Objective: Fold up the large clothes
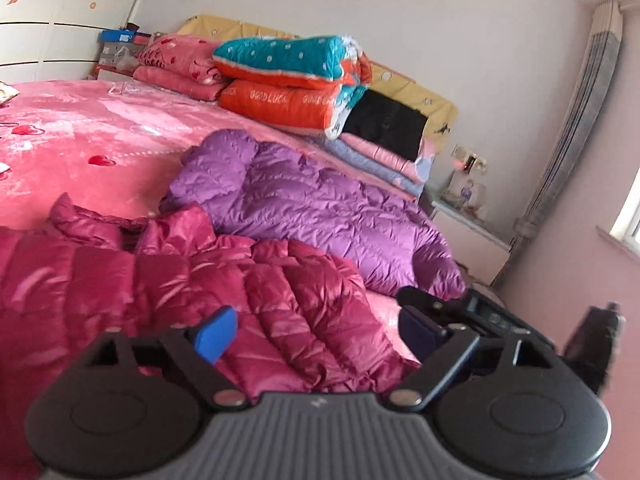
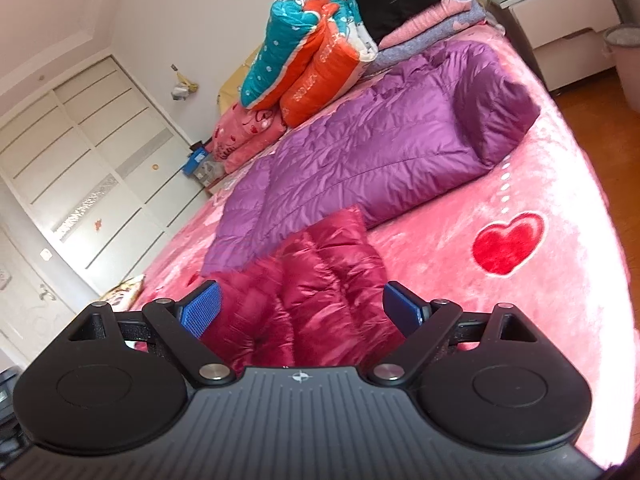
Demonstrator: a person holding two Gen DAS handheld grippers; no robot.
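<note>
Hovering over the red jacket (image 1: 208, 280), the left gripper (image 1: 320, 332) has its jaws spread wide, nothing pinched between the blue pads (image 1: 216, 332). Right gripper (image 2: 302, 312) gapes too, red jacket (image 2: 320, 280) below it at six o'clock, unclamped. Purple jacket (image 2: 380, 140) lies flat on the pink bed (image 2: 540, 320) at twelve o'clock, quilts (image 2: 312, 56) stacked beyond.

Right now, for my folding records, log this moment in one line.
left gripper open | right gripper open | red jacket unheld | purple jacket folded
</note>
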